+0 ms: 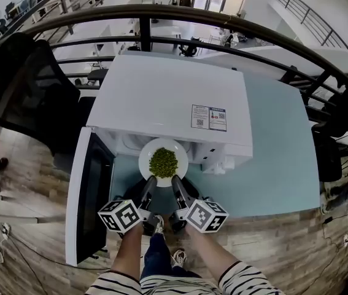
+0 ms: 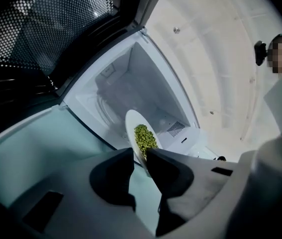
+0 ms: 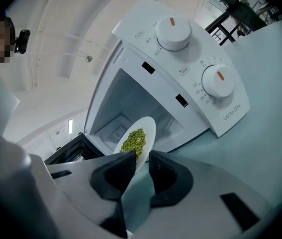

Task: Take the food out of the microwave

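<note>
A white plate (image 1: pixel 163 161) carrying a heap of green peas (image 1: pixel 163 162) hangs at the mouth of the open white microwave (image 1: pixel 174 97), partly under its top edge. My left gripper (image 1: pixel 150 183) is shut on the plate's near rim from the left, and my right gripper (image 1: pixel 177 182) is shut on the same rim just beside it. In the left gripper view the plate (image 2: pixel 133 121) stands edge-on between the jaws of the left gripper (image 2: pixel 140 153), peas (image 2: pixel 144 138) on it. The right gripper (image 3: pixel 141 156) clamps the plate (image 3: pixel 148 127) likewise, with the microwave cavity (image 3: pixel 126 108) behind.
The microwave door (image 1: pixel 91 195) swings open to the left, past the edge of the light blue table (image 1: pixel 272 165). Two control dials (image 3: pixel 173 33) sit on the right front panel. A black office chair (image 1: pixel 32 91) stands at the left and a dark railing (image 1: pixel 180 17) runs behind.
</note>
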Demonstrator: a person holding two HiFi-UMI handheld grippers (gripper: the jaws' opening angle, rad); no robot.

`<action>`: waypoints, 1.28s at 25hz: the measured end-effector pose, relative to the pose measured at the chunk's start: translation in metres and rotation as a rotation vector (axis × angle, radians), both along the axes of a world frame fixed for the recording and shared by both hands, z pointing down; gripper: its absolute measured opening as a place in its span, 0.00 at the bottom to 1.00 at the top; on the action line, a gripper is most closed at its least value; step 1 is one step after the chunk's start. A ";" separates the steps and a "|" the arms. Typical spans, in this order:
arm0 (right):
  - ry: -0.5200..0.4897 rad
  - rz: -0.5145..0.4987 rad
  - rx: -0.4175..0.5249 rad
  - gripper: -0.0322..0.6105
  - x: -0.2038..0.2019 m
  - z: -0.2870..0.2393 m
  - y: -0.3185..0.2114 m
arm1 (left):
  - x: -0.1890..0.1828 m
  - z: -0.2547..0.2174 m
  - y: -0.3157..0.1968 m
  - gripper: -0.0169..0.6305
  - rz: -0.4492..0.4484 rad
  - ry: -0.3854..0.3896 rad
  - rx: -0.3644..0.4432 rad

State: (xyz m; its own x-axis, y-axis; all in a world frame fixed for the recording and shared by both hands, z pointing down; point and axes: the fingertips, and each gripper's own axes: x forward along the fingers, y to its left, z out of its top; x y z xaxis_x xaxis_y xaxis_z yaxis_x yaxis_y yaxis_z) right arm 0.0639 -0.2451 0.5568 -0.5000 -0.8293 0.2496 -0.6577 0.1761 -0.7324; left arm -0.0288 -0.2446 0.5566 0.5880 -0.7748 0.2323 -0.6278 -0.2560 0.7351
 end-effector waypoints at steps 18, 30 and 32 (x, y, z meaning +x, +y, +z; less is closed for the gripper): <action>0.006 -0.049 -0.012 0.19 0.020 -0.025 0.106 | 0.019 -0.025 0.109 0.17 -0.028 0.001 -0.007; -0.001 -0.081 -0.009 0.19 0.031 -0.038 0.170 | 0.031 -0.040 0.176 0.17 -0.031 -0.015 0.009; -0.002 -0.086 -0.011 0.19 0.032 -0.040 0.181 | 0.033 -0.042 0.187 0.17 -0.025 -0.021 0.013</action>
State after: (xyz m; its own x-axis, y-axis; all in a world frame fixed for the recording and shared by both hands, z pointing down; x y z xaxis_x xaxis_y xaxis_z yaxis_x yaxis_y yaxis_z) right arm 0.0963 -0.0644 0.5170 -0.5699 -0.7806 0.2567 -0.6386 0.2241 -0.7361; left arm 0.0039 -0.0579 0.5146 0.5631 -0.7925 0.2342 -0.6497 -0.2495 0.7180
